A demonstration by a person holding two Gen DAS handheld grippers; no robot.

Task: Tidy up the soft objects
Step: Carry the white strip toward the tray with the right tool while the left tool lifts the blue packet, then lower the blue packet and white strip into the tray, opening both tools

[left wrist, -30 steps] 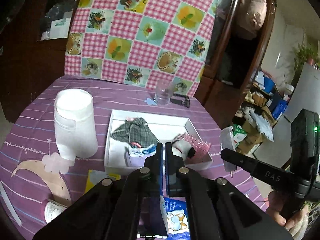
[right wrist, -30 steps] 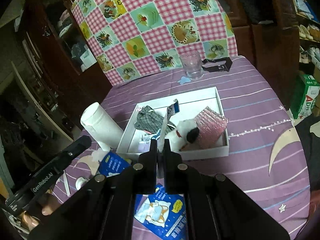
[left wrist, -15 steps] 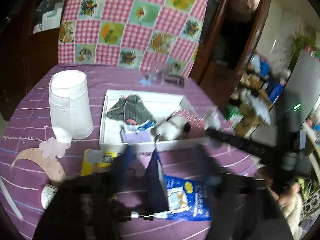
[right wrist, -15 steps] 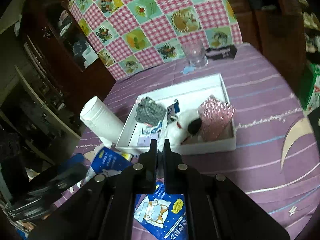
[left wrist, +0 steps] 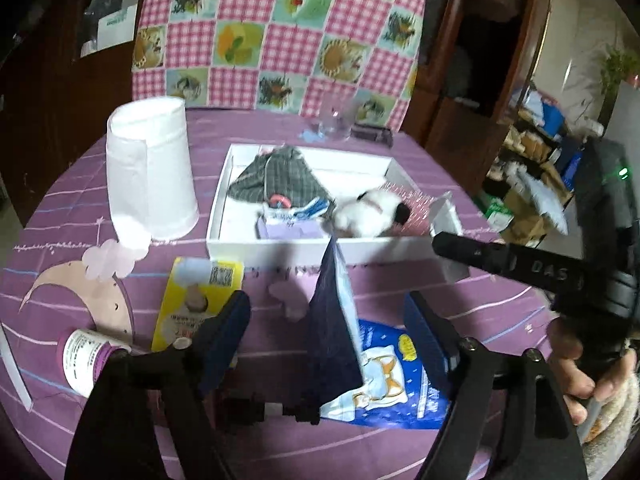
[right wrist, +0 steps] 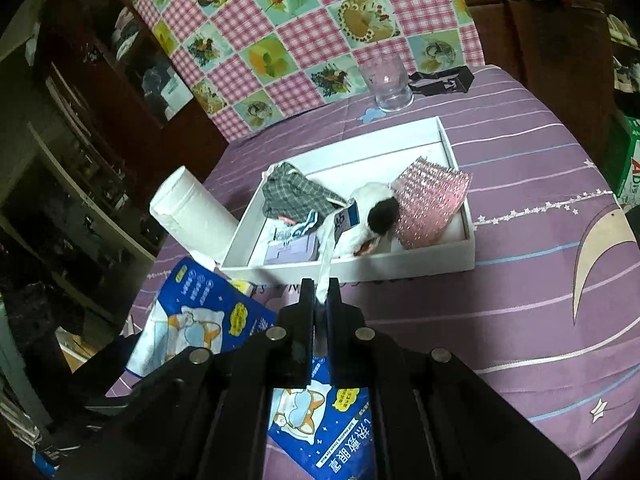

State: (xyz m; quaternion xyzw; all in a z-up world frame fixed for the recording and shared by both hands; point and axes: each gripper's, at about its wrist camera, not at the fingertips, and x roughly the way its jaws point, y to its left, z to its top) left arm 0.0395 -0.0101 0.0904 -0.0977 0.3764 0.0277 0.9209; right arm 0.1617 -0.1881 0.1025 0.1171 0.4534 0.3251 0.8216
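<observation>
Left view alone, yellow packet (left wrist: 198, 304), small bottle (left wrist: 82, 356)

Tablecloth (right wrist: 520, 280): purple cloth, matt, printed with pale stripes, stars and moons. Tray (right wrist: 400, 266): white card or plastic, smooth, matt. Checked garment (right wrist: 296, 196) in tray: woven grey cloth. Plush toy (left wrist: 368, 212): white and black pile, fluffy. Pink pouch (right wrist: 430, 200): studded, sparkling finish. Blue packet (right wrist: 320, 432): glossy printed film. Paper roll (left wrist: 150, 168): white, soft, matt. Glass tumbler (right wrist: 386, 82): clear, shiny. Chair cover (left wrist: 276, 36): pink gingham patchwork cloth. Right gripper (right wrist: 320, 300): black matt plastic, metal screw heads. Cabinet (left wrist: 460, 92): dark polished wood.
</observation>
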